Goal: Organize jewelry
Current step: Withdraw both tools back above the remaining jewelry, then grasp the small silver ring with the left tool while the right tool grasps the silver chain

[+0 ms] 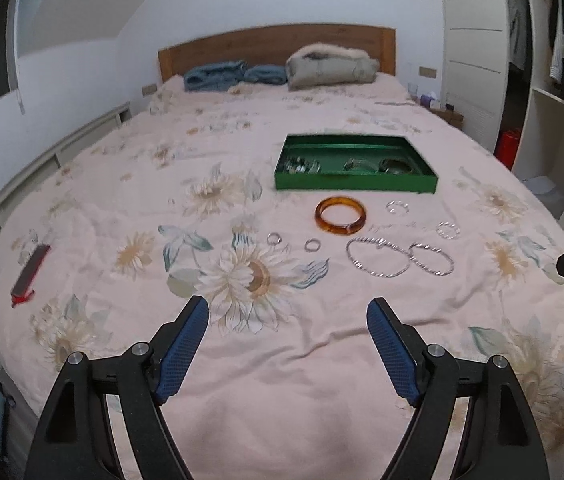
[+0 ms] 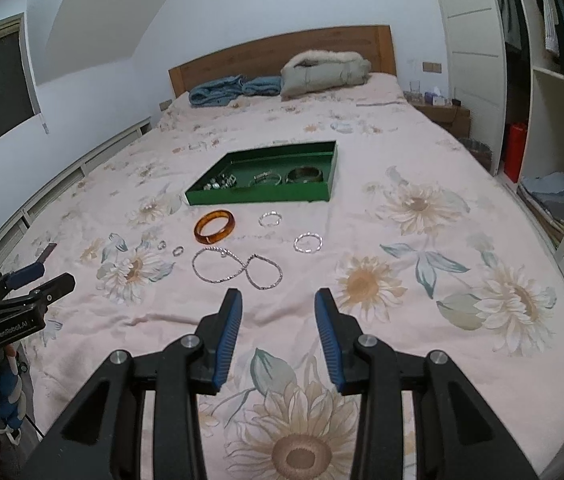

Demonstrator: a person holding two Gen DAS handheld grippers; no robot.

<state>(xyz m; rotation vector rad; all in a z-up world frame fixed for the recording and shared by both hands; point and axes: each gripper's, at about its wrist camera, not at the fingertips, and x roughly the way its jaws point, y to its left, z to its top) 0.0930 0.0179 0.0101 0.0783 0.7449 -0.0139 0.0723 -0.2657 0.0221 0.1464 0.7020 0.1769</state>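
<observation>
Floral bedspread: amber bangle well beyond left tongs, right tongs; both apart, empty.

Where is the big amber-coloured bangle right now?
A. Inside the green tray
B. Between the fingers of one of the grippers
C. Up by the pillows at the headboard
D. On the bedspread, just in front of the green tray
D: the amber bangle lies flat on the flowered bedspread, just on the near side of the green tray, clear of both grippers.
</observation>
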